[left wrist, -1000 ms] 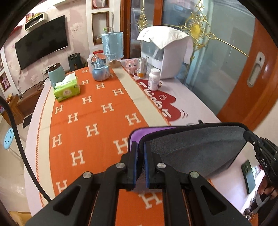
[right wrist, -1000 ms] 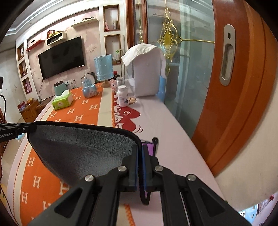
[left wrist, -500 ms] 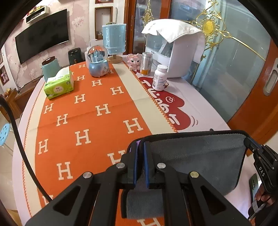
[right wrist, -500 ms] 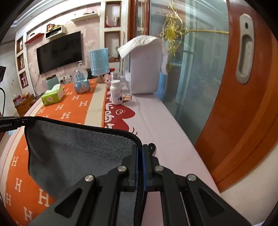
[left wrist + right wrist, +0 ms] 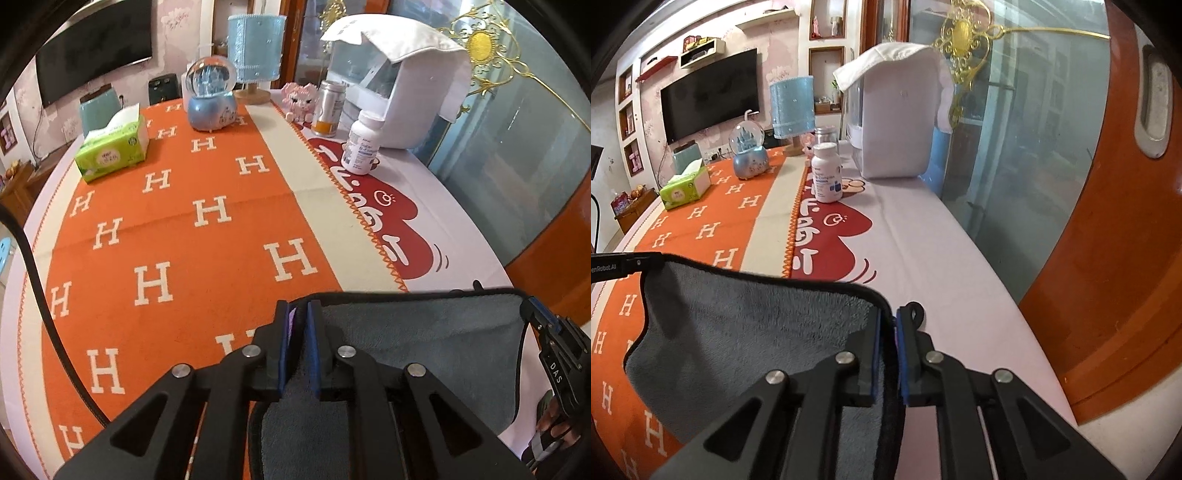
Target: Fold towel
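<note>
Left gripper: the left gripper (image 5: 298, 343) has its two blue-padded fingers clamped on one top corner of the towel (image 5: 424, 354); a sliver of purple shows between the pads.
Right gripper: the right gripper (image 5: 888, 354) is likewise pinched tight on the other top corner of the towel (image 5: 746, 332), black hem running between its pads; in the left view it shows at the far right (image 5: 543, 321).
Towel: one grey towel with black edging, held up by both corners, its top hem stretched between the two grippers and the cloth hanging below, above the near edge of the table.
Loop: one small black hanging loop (image 5: 915, 311) sticks up just beside the right gripper's fingers.
Table: one table (image 5: 454, 221), white cover with a red heart print.
Runner: one orange runner (image 5: 177, 236) with white H letters and a cream border lies along the table.
Far end, on the runner: one green tissue box (image 5: 112, 149), one blue snow globe (image 5: 211, 98), one blue-shaded lamp (image 5: 256, 51).
Far end, on the white cover: one pink toy (image 5: 298, 101), one metal can (image 5: 328, 109), one white pill bottle (image 5: 362, 142), one white appliance (image 5: 410, 92) with a white cloth over its top.
Beyond the table: one teal pot (image 5: 96, 107) behind the tissue box, one black TV (image 5: 709, 98) on the wall, an orange door (image 5: 1137, 236) with glass at the right.
</note>
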Motion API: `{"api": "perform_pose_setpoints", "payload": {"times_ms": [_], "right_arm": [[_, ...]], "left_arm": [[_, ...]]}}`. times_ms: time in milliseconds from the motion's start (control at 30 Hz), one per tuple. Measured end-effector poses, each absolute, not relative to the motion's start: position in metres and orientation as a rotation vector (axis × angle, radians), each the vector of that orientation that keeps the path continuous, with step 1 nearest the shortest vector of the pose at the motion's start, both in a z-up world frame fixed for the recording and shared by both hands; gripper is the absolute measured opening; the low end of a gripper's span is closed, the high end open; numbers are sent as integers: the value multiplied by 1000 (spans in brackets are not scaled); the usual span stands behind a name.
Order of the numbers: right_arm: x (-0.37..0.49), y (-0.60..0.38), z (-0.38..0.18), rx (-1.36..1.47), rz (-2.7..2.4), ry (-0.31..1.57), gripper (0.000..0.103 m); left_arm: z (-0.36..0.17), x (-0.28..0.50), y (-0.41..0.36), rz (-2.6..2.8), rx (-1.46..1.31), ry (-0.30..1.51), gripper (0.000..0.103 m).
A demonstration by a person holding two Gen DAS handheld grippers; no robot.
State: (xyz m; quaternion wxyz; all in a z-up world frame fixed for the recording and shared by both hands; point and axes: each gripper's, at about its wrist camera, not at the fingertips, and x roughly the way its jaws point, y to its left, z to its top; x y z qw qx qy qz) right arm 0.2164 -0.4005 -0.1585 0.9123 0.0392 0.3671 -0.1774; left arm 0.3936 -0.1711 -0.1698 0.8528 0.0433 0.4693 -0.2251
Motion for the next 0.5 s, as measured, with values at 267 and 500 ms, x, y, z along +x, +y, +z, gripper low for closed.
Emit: {"api": "perform_pose_setpoints", "payload": {"times_ms": [267,500], "right_arm": [[221,-405,-156,86,-385,751,43],[215,-395,-139,92,-367,726,57]], "left_arm": [[-168,396,-167,-457,68,998,33],[-147,386,-149,-419,45,977,58]]}}
